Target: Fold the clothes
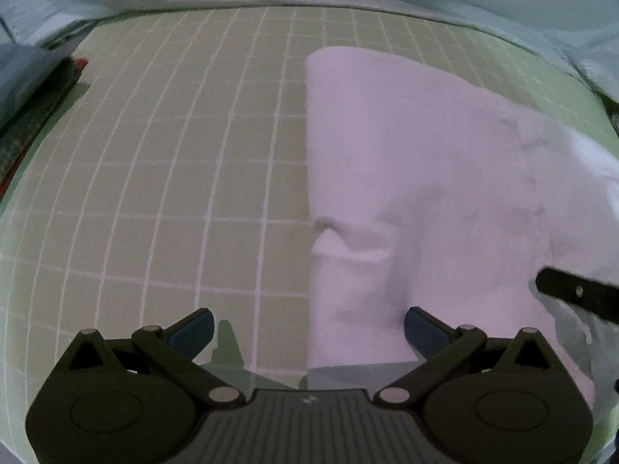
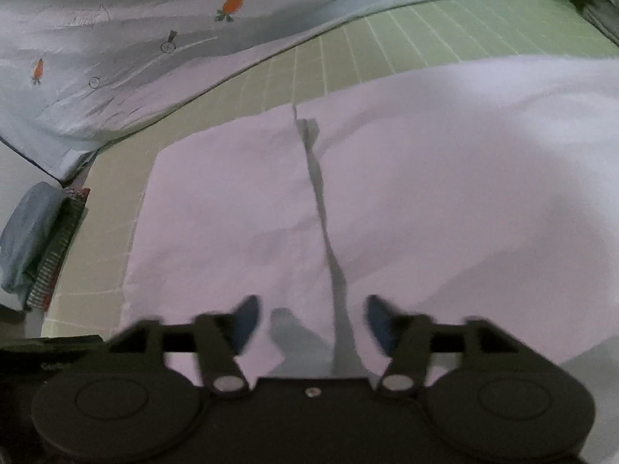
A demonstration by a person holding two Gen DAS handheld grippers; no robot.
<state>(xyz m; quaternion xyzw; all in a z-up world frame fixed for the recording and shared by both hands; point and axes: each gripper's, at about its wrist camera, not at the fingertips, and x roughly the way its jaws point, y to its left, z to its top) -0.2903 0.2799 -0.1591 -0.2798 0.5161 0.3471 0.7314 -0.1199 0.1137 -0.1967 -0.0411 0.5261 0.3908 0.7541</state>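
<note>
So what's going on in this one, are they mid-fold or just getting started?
A person with a gripper in each hand is working on a pale pink garment spread on a green grid mat. Its two side panels already lie folded inward and meet along a centre seam. The left gripper and the right gripper are both open at the garment's near edge, gripping nothing. A folded stack of clothes sits off the mat's side, with a carrot-print sheet behind.

Both views are dim and flatly lit, with a purple-grey cast. Fisheye bending curves the mat point(image 1: 174, 154) grid and darkens the corners. The right claw point(image 2: 309, 321) is motion-blurred and throws a soft shadow onto the cloth point(image 2: 425, 193).
</note>
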